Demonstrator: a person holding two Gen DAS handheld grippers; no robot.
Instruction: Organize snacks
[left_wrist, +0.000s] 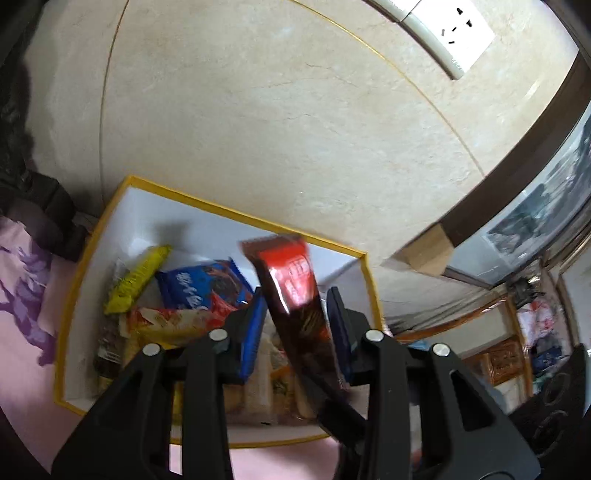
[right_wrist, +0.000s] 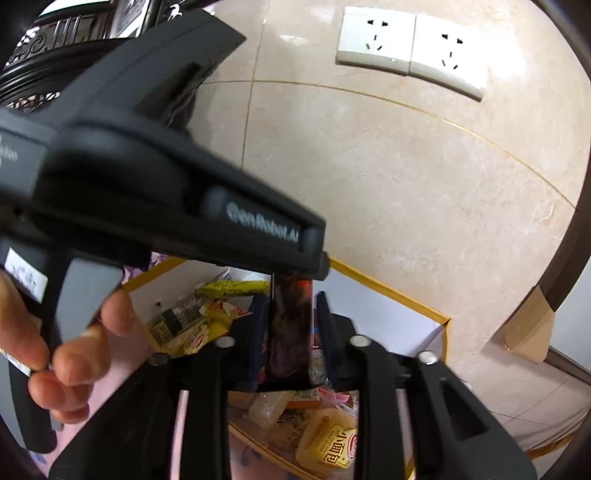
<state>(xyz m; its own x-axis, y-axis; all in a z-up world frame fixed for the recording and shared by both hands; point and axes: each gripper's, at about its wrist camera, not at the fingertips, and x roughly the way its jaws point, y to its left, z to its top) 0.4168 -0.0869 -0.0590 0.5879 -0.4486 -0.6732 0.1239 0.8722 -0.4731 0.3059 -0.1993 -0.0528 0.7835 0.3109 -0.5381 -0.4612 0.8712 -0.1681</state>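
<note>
Left gripper: its two blue pads stand apart, with a long red and brown snack bar between them. The bar leans past the pads and looks blurry. I cannot tell if the pads touch it.
Right gripper: its two dark fingers stand apart too, with a dark, shiny wrapper between them. I cannot tell if they squeeze it.
Snack box: white inside with a yellow rim. It sits on pink cloth, close to a tan wall.
Inside the box: a yellow packet, a blue cookie pack and an orange and white bag lie mixed together.
Near the right gripper: a yellow bun bag lies in the box below the fingers.
Hand: it holds the other black gripper's handle, on the left in the right wrist view.
Wall: white plug sockets are up high.
</note>
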